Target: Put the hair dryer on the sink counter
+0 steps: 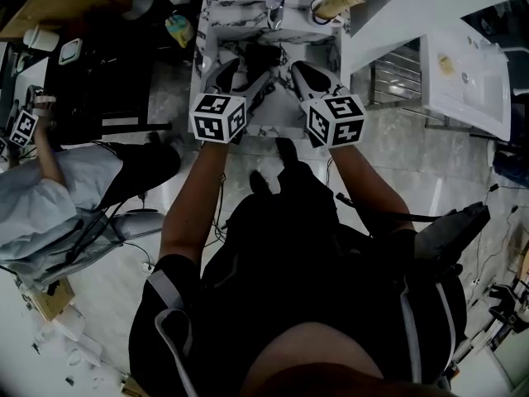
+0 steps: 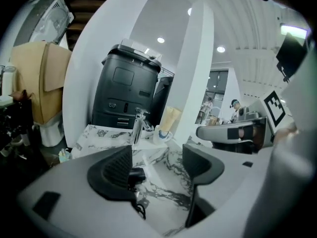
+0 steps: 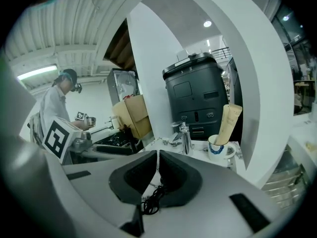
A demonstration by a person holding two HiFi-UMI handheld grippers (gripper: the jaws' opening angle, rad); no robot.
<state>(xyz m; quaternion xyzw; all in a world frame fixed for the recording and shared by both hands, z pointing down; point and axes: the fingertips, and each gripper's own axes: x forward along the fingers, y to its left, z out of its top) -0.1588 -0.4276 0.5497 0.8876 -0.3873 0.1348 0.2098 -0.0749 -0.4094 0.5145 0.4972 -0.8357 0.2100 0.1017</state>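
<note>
While the hair dryer point(image 1: 259, 56) lies in the sink basin point(image 1: 279, 112) at 12 o'clock of both tongs, the left gripper point(image 2: 157, 155) is held with jaws apart and empty, the right gripper point(image 3: 157, 155) closed tip-to-tip; pickup is judged pending, a grasp and lift onto the counter rim point(image 1: 223, 11) being required.

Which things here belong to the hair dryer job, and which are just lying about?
Job: hair dryer, its cord, sink counter, left gripper, right gripper.
Lying about: faucet, mug, black machine behind, cardboard box.
</note>
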